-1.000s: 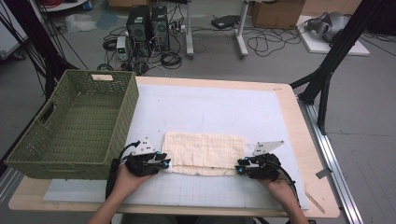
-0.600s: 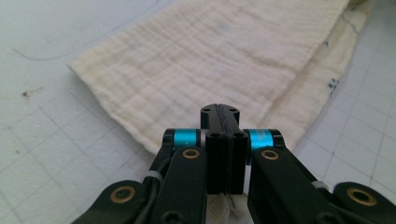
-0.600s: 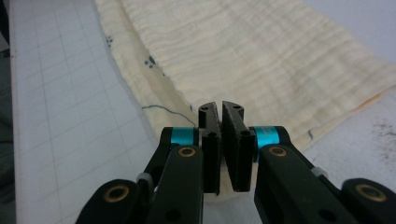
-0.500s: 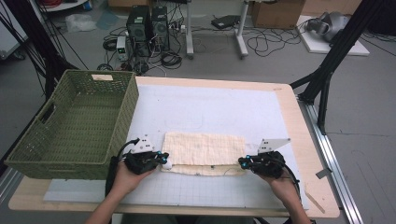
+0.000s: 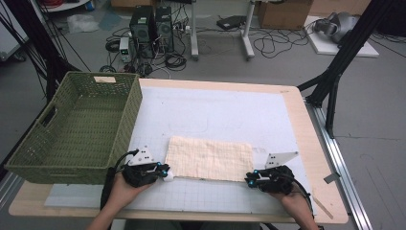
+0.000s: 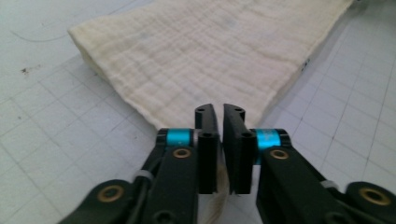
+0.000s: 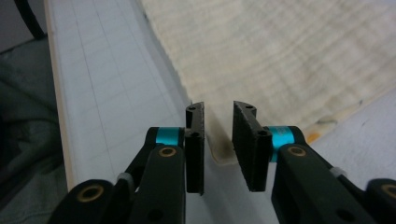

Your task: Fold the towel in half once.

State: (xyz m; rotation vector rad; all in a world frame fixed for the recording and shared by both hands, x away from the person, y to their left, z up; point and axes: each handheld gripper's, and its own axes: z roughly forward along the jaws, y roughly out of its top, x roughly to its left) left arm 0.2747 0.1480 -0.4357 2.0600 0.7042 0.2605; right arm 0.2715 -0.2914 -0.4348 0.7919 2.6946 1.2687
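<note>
The cloth [image 5: 209, 158] lies right of the basket [image 5: 76, 129]. Left gripper [image 5: 163, 171] clamps its near-left corner; right gripper [image 5: 248, 181], jaws parted, straddles its near-right corner.

Cloth [image 5: 209, 158] lies on the table [image 5: 292, 115], right of the basket [image 5: 76, 127]; left gripper [image 5: 165, 173] at its near-left corner, right gripper [image 5: 249, 180] at its near-right corner

No text, brand, number or sign could be read anywhere. A pale rectangular label [image 5: 105, 79] sat on the far rim of the green woven basket [image 5: 76, 124], too blurred to read.
</note>
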